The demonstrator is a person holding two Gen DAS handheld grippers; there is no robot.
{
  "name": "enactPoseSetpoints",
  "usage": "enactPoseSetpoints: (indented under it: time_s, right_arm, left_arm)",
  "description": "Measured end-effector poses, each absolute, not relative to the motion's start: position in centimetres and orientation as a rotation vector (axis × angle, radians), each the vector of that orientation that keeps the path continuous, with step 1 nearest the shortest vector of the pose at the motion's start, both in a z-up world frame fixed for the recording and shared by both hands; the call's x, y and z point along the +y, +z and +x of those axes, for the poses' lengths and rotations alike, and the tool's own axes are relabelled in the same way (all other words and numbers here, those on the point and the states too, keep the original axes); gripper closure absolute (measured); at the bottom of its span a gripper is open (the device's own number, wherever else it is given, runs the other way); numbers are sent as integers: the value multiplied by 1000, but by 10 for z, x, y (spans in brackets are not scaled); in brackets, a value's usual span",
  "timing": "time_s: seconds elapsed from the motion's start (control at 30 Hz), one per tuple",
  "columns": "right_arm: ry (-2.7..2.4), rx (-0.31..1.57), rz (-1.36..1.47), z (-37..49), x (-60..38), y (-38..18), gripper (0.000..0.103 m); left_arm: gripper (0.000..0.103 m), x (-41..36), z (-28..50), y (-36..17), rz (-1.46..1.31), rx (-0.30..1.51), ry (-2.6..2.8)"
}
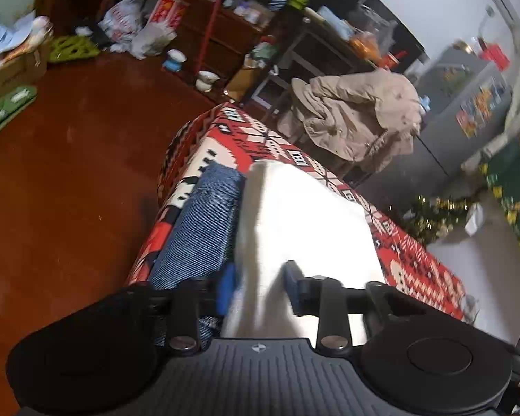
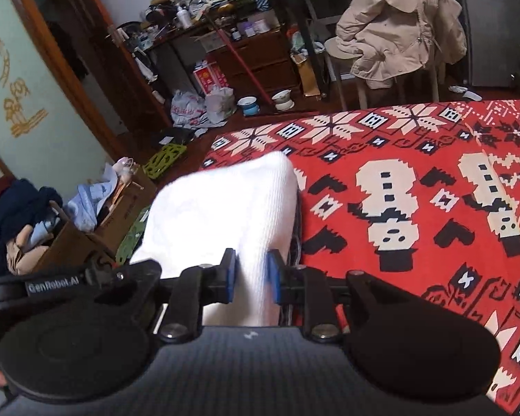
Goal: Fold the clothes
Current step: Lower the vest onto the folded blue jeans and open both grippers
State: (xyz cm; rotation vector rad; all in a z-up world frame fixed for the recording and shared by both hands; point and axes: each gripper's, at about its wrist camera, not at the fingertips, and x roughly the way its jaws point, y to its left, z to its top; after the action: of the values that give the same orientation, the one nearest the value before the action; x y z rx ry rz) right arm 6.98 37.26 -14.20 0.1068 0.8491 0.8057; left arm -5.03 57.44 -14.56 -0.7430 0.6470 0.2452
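Observation:
A white knitted garment (image 1: pixel 305 222) is held above the red patterned bedspread (image 1: pixel 419 260), lit bright. My left gripper (image 1: pixel 258 287) is shut on a bunched edge of it between the blue pads. Under and to its left lies a folded pair of blue jeans (image 1: pixel 201 222) near the bed's edge. In the right wrist view the same white garment (image 2: pixel 225 204) stretches away from my right gripper (image 2: pixel 251 274), whose blue pads are shut on its near edge. The red bedspread (image 2: pixel 416 187) fills the space to the right.
Beside the bed are a cardboard box of clothes (image 2: pixel 86 222) and a green mat (image 2: pixel 164 159) on the wooden floor (image 1: pixel 72 159). A beige coat (image 2: pixel 398 24) hangs over a chair past the bed. Cluttered shelves (image 2: pixel 225 17) and bags (image 2: pixel 201 104) stand along the wall.

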Motion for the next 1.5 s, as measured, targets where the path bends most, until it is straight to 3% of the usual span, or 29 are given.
enactPoseSetpoints:
  time_s: [0.13, 0.3, 0.4, 0.53, 0.57, 0.6, 0.63, 0.67, 0.73, 0.9, 1.17, 1.3, 1.5]
  right_arm:
    - [848, 843, 155, 76, 354, -133, 62]
    - [869, 829, 153, 108, 346, -122, 57]
    - [861, 852, 153, 138, 364, -123, 49]
    - [859, 905, 139, 170, 392, -131, 48]
    - [856, 917, 134, 176, 398, -134, 49]
    - [860, 930, 128, 180, 403, -137, 59]
    - [866, 949, 123, 184, 408, -140, 77]
    - [881, 964, 123, 186, 411, -142, 82]
    - [893, 943, 117, 189, 414, -145, 87]
    - [915, 920, 147, 191, 402, -144, 87]
    - [1000, 926, 172, 168, 363, -139, 89]
    - [1033, 913, 151, 143, 357, -143, 95]
    - [1044, 921, 125, 111, 338, -142, 95]
  left_arm:
    - [61, 580, -59, -136, -761, 619, 263]
    - [43, 589, -42, -121, -720, 631, 275]
    - [43, 596, -12, -119, -694, 679, 269]
    - [46, 604, 25, -125, -670, 739, 317]
    - [49, 604, 25, -125, -667, 736, 317]
    - [56, 604, 26, -124, -663, 734, 317]
    - [63, 604, 27, -124, -659, 732, 317]
    - [77, 604, 27, -123, -656, 730, 317]
    - [77, 604, 29, -122, -649, 725, 318]
    - [62, 603, 32, -119, -631, 713, 318]
    - [65, 572, -3, -93, -629, 614, 230]
    - [68, 535, -6, -95, -591, 657, 158]
    - [69, 500, -20, -115, -582, 731, 117]
